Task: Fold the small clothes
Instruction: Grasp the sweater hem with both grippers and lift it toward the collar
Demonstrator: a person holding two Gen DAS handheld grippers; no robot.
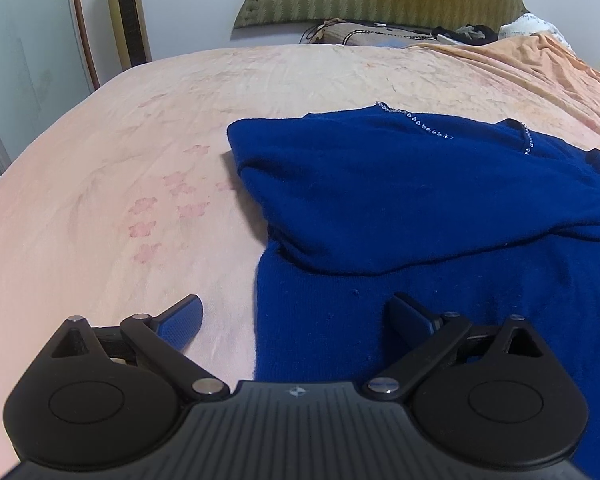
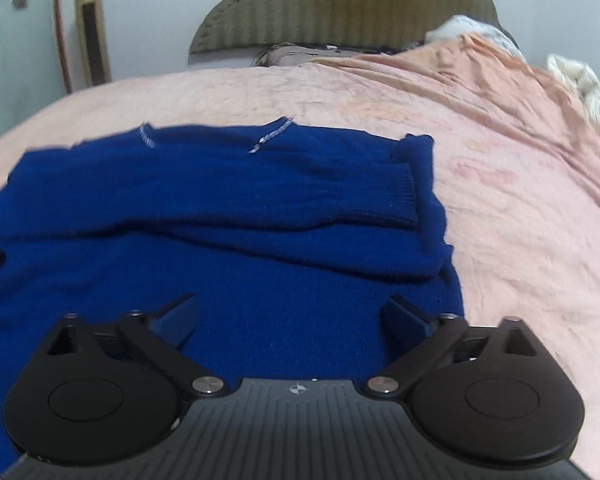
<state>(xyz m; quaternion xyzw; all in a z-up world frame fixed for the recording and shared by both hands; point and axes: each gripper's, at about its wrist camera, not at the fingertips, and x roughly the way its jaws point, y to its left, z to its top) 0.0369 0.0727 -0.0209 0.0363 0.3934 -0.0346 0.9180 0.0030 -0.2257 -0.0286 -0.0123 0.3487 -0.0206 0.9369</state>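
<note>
Pink bedsheet [image 1: 100, 160] carries a blue sweater [image 1: 380, 184], sleeves folded across. Left gripper [image 1: 296, 320] and right gripper [image 2: 292, 316] hover spread, empty.

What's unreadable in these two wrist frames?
- Blue sweater: its right part is cut off by the left wrist frame edge; the near hem is hidden behind the left claw.
- Right wrist view: motion blur smears the neckline trim; the hem is hidden behind the right claw.
- Clutter by the headboard: too small to identify.
</note>
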